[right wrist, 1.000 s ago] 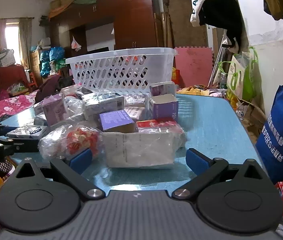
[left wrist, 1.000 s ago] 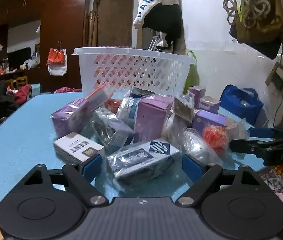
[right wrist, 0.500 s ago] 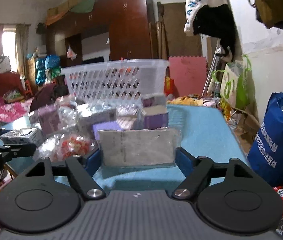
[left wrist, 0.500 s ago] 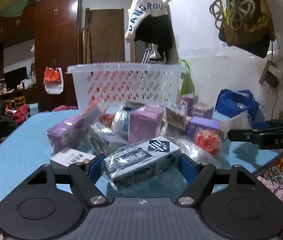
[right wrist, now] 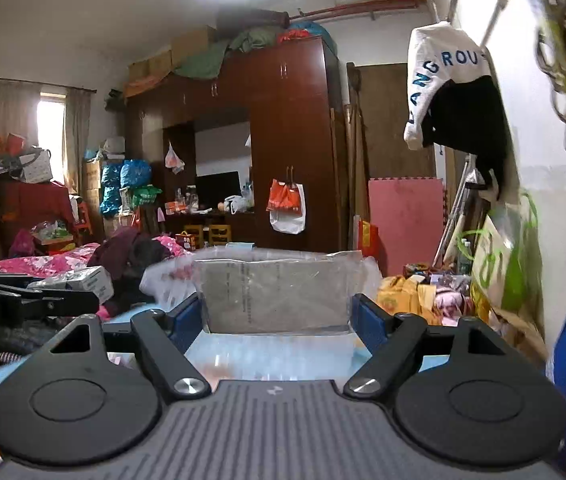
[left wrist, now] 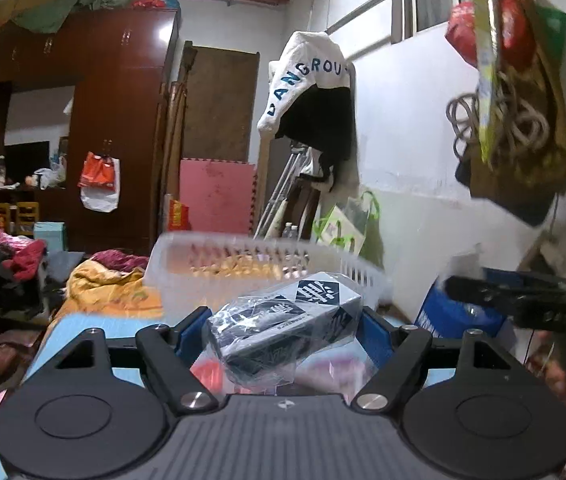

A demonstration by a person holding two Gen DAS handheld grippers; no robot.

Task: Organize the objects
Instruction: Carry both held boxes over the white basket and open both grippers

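- Left gripper (left wrist: 281, 326) points nearly level, its fingers pinching a plastic-wrapped dark blue and white box (left wrist: 283, 326), held above the blue surface (left wrist: 123, 326), with the white lattice plastic basket (left wrist: 243, 260) at 12 o'clock.
- Right gripper (right wrist: 279, 316) points nearly level too, fingers clamping a plastic-wrapped flat grey carton (right wrist: 277, 296) in the air.

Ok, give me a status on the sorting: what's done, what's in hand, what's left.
Done: nothing shows as sorted; blur hides the inside of the white basket.
In hand: the left gripper clamps a plastic-wrapped dark box; the right gripper clamps a bagged grey packet, both off the blue table.
Left: drop both in, probably in the basket.
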